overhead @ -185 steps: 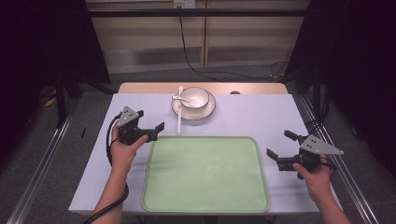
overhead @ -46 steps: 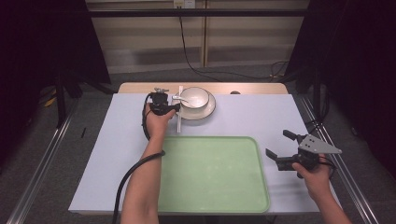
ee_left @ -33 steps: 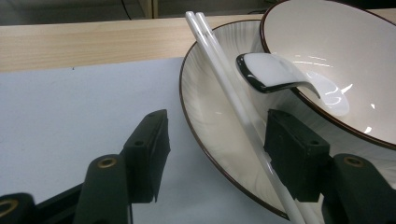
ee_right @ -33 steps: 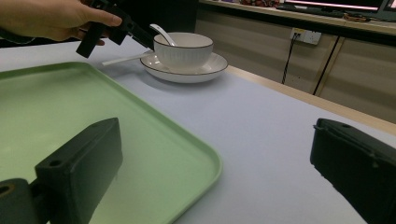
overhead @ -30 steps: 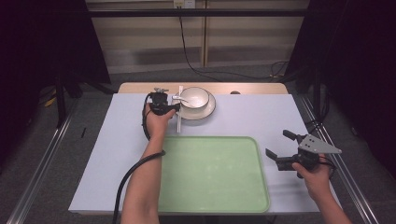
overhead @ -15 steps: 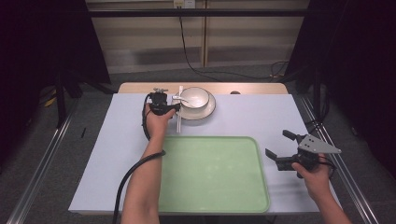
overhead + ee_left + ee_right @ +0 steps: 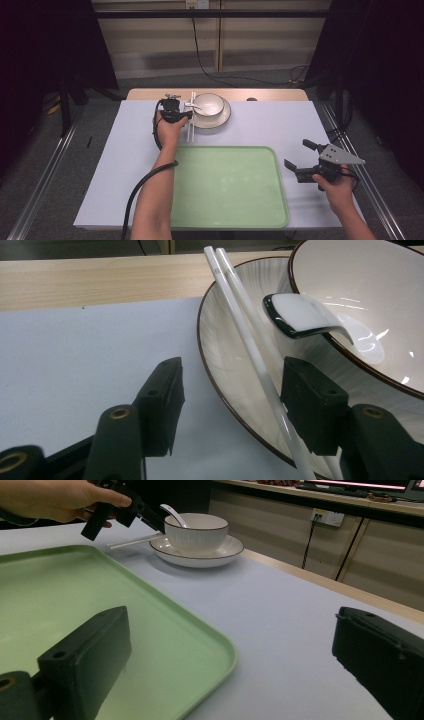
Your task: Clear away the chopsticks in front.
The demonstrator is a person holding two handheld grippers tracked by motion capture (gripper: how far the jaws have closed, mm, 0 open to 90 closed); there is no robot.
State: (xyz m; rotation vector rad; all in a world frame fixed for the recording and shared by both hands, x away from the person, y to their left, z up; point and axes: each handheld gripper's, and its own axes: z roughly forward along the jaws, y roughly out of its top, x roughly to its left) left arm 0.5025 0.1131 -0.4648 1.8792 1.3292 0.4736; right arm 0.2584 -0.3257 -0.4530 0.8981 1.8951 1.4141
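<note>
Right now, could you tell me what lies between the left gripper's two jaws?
In the left gripper view, the plate's rim, bare tabletop and the white chopsticks against the right-hand jaw.

The left hand-held gripper (image 7: 181, 111) sits at the far side of the tabletop (image 7: 280, 125), its jaws astride the chopsticks (image 7: 250, 340); these lie across the near rim of the plate (image 7: 225, 370), just to its right; the bowl (image 7: 350, 295) stands on that plate, a spoon (image 7: 305, 315) resting in it; nearer the person lies the tray (image 7: 230, 185) — the right hand-held gripper (image 7: 306, 161) hovers just beside its right edge, well apart from the left one.
</note>
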